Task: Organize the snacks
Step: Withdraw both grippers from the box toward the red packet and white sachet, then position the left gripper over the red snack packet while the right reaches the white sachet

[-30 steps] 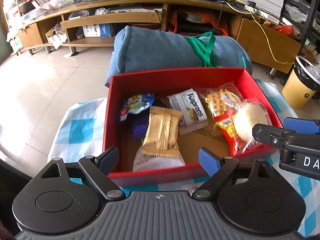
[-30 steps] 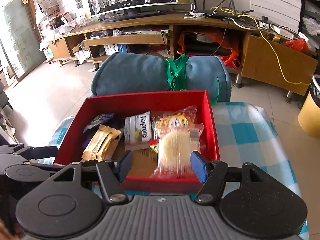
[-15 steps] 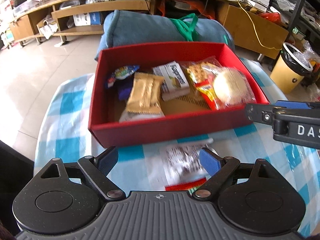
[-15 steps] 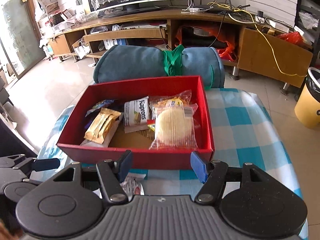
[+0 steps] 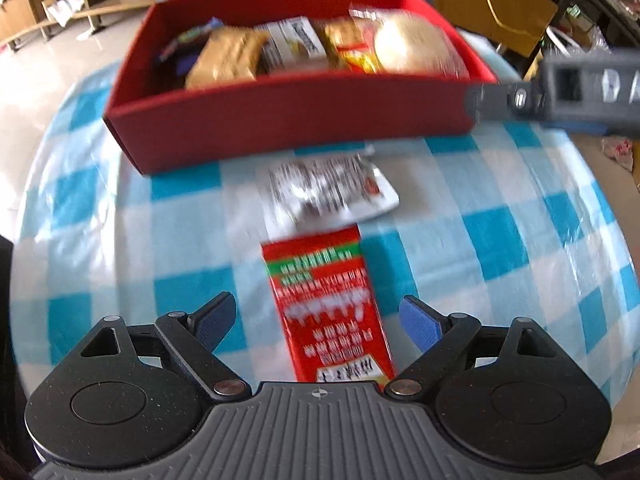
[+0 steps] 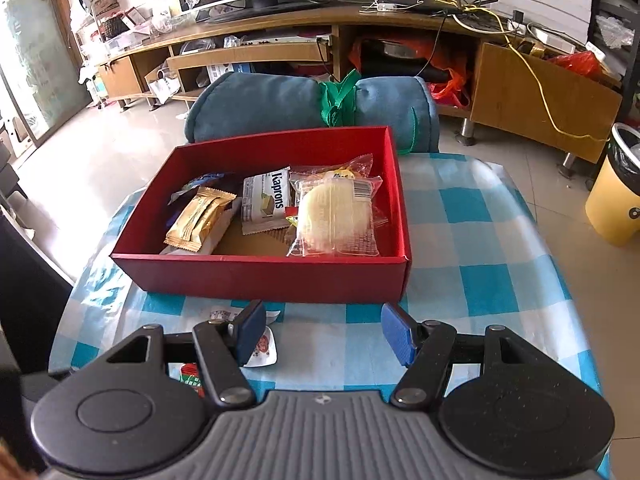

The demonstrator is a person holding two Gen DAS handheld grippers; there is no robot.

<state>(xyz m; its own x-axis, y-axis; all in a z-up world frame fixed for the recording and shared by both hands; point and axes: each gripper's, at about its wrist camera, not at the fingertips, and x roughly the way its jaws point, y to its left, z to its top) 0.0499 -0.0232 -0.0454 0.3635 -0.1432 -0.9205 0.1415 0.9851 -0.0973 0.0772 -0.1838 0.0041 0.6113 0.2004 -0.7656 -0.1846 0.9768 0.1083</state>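
Observation:
A red box (image 5: pixel 288 116) (image 6: pixel 264 276) on the checked tablecloth holds several snack packs, among them a gold wafer pack (image 6: pixel 200 220), a white Kaprons pack (image 6: pixel 266 200) and a clear-wrapped round cake (image 6: pixel 336 216). In front of the box lie a white printed packet (image 5: pixel 324 188) (image 6: pixel 260 346) and a red packet (image 5: pixel 332 308). My left gripper (image 5: pixel 320 320) is open and empty, with the red packet between its fingers below. My right gripper (image 6: pixel 322 336) is open and empty, just short of the box's front wall.
A rolled blue cushion (image 6: pixel 312 106) lies behind the box. The table has a blue-and-white checked cloth (image 6: pixel 480 240). A wooden TV unit (image 6: pixel 280 36) stands at the back and a yellow bin (image 6: pixel 616 200) on the floor at right. The right gripper shows at the left view's right edge (image 5: pixel 560 92).
Both grippers have pulled back from the box toward the table's near edge. The white and red packets in front of the box have come into the left view.

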